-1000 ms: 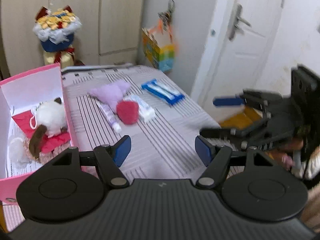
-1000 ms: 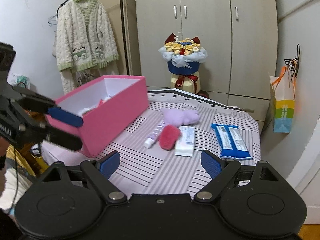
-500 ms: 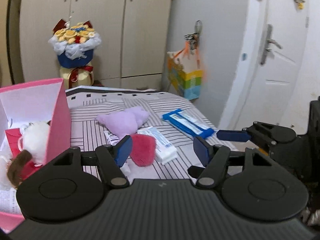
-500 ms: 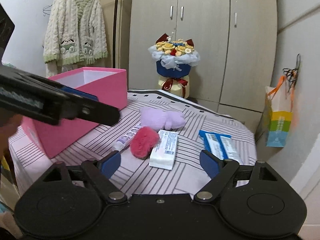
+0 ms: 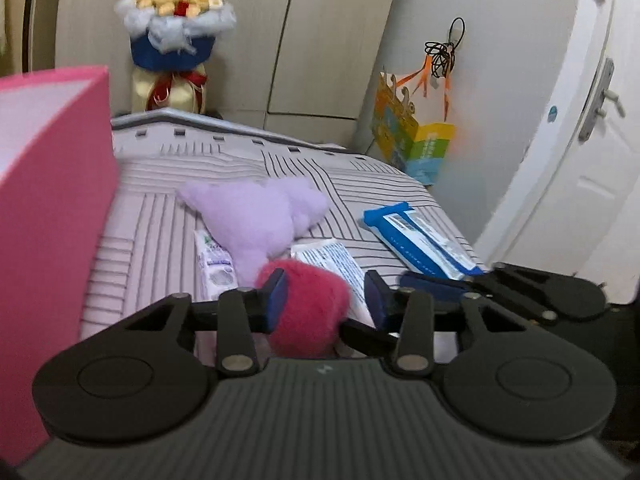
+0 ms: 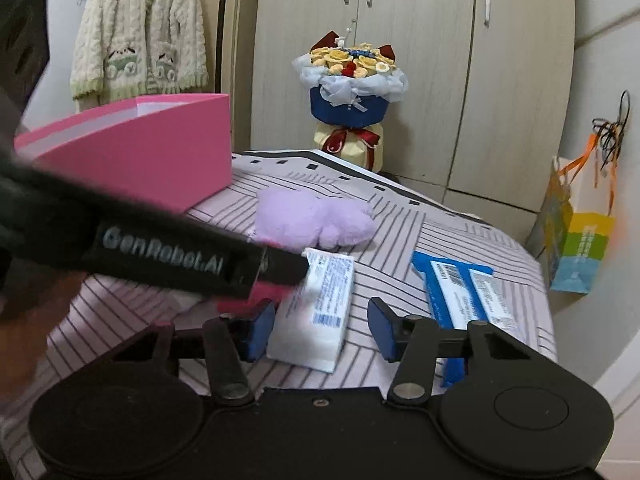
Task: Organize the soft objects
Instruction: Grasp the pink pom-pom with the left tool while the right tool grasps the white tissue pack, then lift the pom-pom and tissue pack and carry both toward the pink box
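While the left gripper (image 5: 326, 294) holds its fingers apart around a red fluffy ball (image 5: 310, 306) without clamping it, the left wrist view shows a purple plush toy (image 5: 256, 218) lying just behind the ball on the striped bed (image 5: 160, 208), with a pink box (image 5: 48, 184) at the left. From the right wrist view, the right gripper (image 6: 322, 328) hovers with fingers apart over a white packet (image 6: 320, 308), beside a blue packet (image 6: 460, 288); the left gripper's arm crosses in front.
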Available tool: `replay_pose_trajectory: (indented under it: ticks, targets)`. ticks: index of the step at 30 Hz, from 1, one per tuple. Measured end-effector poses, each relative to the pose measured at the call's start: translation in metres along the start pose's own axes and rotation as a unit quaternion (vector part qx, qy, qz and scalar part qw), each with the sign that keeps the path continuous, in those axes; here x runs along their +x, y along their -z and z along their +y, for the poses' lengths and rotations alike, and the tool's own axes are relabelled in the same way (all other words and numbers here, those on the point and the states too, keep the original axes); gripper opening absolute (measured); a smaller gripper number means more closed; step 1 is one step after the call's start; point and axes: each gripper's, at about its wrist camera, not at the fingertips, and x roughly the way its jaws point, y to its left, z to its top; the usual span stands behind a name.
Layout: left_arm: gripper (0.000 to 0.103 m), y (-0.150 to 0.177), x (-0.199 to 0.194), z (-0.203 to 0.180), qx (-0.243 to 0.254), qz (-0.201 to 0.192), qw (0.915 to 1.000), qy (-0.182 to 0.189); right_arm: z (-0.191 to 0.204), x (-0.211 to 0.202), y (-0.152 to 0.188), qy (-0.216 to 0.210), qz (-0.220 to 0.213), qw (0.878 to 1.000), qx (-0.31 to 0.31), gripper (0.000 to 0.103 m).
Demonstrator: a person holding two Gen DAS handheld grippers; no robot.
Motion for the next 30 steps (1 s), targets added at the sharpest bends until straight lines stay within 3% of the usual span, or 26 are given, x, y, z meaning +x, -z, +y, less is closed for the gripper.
replay_pose_trajectory:
  ticks: [5, 8, 11, 13, 14, 24, 30]
  targets:
    - [0.041, 0.002, 0.004, 0.006, -0.012, 0.001, 0.9999, -0.011, -0.004, 0.013, -0.002, -0.026, 0.016, 0.999, 0.017, 0.056]
    - [0.041, 0.004, 0.009, 0.007, -0.010, 0.007, 0.9995, -0.028, -0.003, 0.022, -0.003, -0.023, 0.026, 0.999, 0.023, 0.056]
    - [0.043, 0.006, 0.009, 0.008, -0.024, 0.006, 0.9996, -0.017, -0.006, 0.031, -0.003, -0.015, 0.041, 0.999, 0.029, 0.056]
    - [0.043, 0.008, 0.009, 0.006, -0.022, 0.006, 0.9995, -0.022, -0.009, 0.032, -0.003, -0.018, 0.043, 0.998, 0.036, 0.054]
    - [0.043, 0.008, 0.010, 0.007, -0.023, 0.008, 0.9994, -0.023, -0.009, 0.032, -0.003, -0.021, 0.043, 0.998, 0.039, 0.047]
    - [0.048, 0.011, 0.022, 0.006, -0.042, 0.022, 0.9980, -0.041, -0.013, 0.032, 0.000, -0.033, 0.040, 0.998, 0.048, 0.046]
    - [0.037, 0.014, 0.017, 0.003, -0.045, 0.011, 0.9979, -0.046, -0.008, 0.028, 0.000, -0.019, 0.041, 0.997, 0.059, 0.045]
